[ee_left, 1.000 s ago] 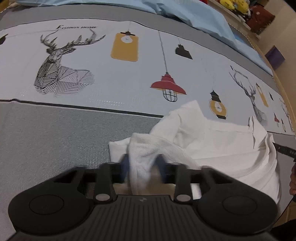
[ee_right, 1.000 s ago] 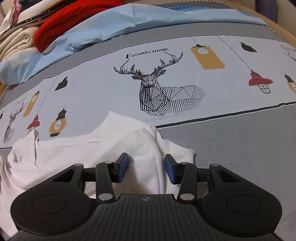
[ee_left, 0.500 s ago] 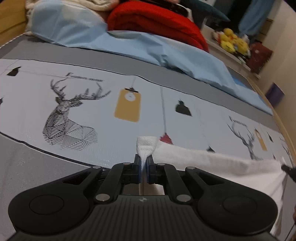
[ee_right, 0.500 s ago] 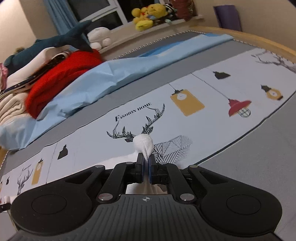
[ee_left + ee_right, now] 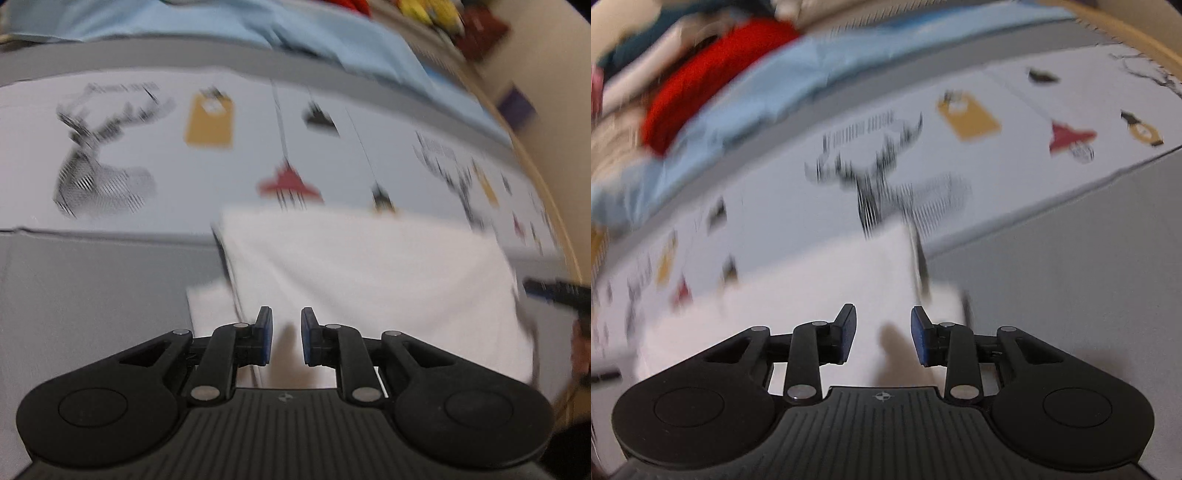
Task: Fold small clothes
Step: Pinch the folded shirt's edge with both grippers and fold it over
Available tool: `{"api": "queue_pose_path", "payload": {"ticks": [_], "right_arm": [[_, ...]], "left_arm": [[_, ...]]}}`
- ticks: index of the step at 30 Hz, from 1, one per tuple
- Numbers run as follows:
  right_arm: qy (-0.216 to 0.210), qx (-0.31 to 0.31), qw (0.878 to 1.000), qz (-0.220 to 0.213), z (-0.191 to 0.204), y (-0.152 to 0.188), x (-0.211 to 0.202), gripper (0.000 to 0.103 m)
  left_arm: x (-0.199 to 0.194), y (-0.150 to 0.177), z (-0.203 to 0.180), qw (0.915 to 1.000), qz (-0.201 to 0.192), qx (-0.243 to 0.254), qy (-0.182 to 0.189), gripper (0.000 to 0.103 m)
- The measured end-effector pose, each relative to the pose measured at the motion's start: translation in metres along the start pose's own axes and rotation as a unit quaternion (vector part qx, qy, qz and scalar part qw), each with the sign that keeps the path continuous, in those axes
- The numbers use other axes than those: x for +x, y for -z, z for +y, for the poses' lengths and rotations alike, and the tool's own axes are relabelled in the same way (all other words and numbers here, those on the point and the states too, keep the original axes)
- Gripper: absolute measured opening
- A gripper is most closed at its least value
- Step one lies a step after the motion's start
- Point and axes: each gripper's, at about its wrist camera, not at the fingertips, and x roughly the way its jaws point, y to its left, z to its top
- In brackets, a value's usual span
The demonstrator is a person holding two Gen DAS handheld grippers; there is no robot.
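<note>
Printed bedsheet (image 5: pixel 332 122) (deer, lamps) with grey band; blue duvet (image 5: pixel 768 85) behind. White garment (image 5: pixel 369 273) lies flat across the seam, bare grey left. Left gripper (image 5: pixel 284 339) and right gripper (image 5: pixel 882 332) both spread, empty.

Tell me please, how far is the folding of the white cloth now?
Done, as it looks: the white cloth lies spread flat on the printed bed cover, one edge fairly straight. In hand: nothing; the left gripper and right gripper are both open above it. Left: no clear fold shows, though blur hides detail, so the folding seems still to come.
</note>
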Motion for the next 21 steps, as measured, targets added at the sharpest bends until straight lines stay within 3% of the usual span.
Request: {"api": "queue_pose_path", "payload": {"ticks": [3, 6, 18, 20, 21], "right_arm": [[0.014, -0.047, 0.997, 0.058, -0.002, 0.025, -0.001, 0.039], [0.023, -0.084, 0.990, 0.107, -0.007, 0.048, -0.003, 0.042], [0.050, -0.127, 0.981, 0.138, -0.005, 0.083, -0.029, 0.044], [0.050, -0.132, 0.980, 0.140, -0.005, 0.081, -0.028, 0.040], [0.050, -0.134, 0.980, 0.140, -0.004, 0.081, -0.028, 0.028]], "left_arm": [[0.012, 0.027, -0.008, 0.9960, 0.068, 0.058, -0.008, 0.018], [0.018, 0.055, -0.017, 0.9879, 0.108, 0.108, -0.026, 0.018], [0.009, 0.089, -0.039, 0.9823, 0.114, 0.143, -0.040, 0.018], [0.010, 0.089, -0.040, 0.9818, 0.116, 0.145, -0.040, 0.018], [0.011, 0.090, -0.040, 0.9814, 0.116, 0.147, -0.041, 0.017]]}}
